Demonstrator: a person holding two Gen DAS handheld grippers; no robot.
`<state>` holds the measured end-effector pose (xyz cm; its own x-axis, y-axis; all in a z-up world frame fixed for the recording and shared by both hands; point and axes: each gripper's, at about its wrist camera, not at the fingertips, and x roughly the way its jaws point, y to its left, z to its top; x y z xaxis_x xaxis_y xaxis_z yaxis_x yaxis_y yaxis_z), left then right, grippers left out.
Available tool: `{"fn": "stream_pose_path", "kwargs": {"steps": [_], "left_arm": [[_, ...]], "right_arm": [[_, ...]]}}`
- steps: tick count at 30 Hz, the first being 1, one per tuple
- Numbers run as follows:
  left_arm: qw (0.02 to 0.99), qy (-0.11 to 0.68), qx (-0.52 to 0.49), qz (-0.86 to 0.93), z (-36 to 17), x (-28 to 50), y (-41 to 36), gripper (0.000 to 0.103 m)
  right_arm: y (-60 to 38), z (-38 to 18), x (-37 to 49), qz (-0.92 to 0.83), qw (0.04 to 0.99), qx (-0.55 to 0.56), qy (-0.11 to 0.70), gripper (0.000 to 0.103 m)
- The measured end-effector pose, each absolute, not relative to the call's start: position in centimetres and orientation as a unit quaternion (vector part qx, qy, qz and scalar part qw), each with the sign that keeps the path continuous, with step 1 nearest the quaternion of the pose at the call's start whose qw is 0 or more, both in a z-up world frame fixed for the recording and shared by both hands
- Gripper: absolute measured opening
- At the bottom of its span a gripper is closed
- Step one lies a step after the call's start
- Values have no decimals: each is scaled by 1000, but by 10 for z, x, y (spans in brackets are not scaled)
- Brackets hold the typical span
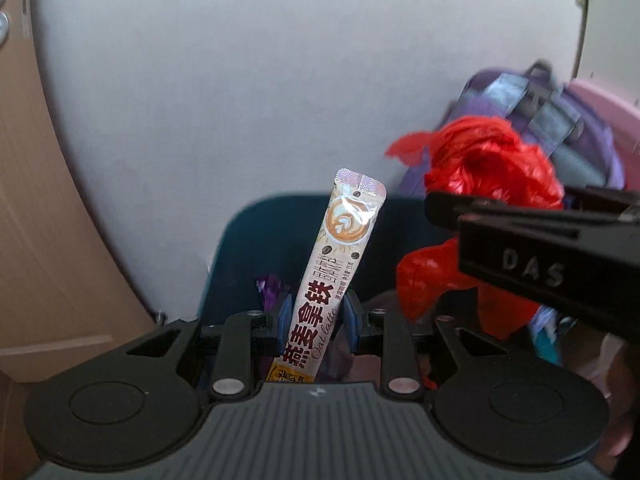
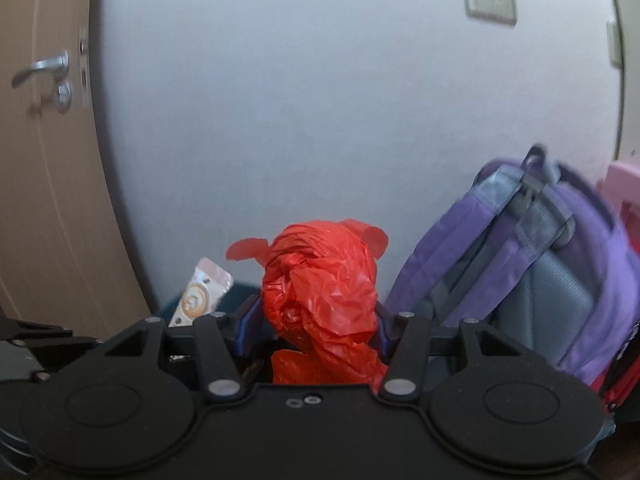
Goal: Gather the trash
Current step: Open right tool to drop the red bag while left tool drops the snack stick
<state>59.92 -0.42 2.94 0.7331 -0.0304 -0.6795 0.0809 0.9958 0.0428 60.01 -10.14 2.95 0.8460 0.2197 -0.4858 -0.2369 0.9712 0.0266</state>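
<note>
Left gripper (image 1: 316, 320): its two blue-padded fingers stand on either side of a long white oat latte stick sachet (image 1: 336, 268); the sachet stands upright and leans slightly right, pinched between the pads.
Right gripper (image 2: 318, 330): its jaws are closed around a crumpled red plastic bag (image 2: 320, 288), whose bunched top rises above the fingers.
Sachet position: held over a dark teal bin (image 1: 256, 240) whose rim shows behind it; in the right wrist view its foil top pokes up just left of the red bag.
Red bag position: held beside the sachet on its right, above the bin's right side; in the left wrist view the right gripper's black body crosses in front of it.
Bin contents: a bit of purple wrapper (image 1: 272, 288) shows inside, beside the left finger; the rest is hidden.
Surroundings: a purple and grey backpack (image 2: 532, 264) stands against a pale wall (image 2: 320, 100) to the right; a beige door with a metal handle (image 2: 40, 68) is on the left.
</note>
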Motion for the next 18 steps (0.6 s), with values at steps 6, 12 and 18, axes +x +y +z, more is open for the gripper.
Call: {"fn": "stream_pose_path", "kwargs": {"steps": [6,12,18], "left_arm": [[921,387,43,-23,6,616,-6,26],[915,400,52,-26,-2,615,-5,27],[909,413,54,-30,-11,612,-7,29]], "right_arm": [[-97,6,610,127,947,-30,292,53],[-90,-13,608,146,933,-44,327,58],[-90,-17,600,142,933,-46,328,70]]}}
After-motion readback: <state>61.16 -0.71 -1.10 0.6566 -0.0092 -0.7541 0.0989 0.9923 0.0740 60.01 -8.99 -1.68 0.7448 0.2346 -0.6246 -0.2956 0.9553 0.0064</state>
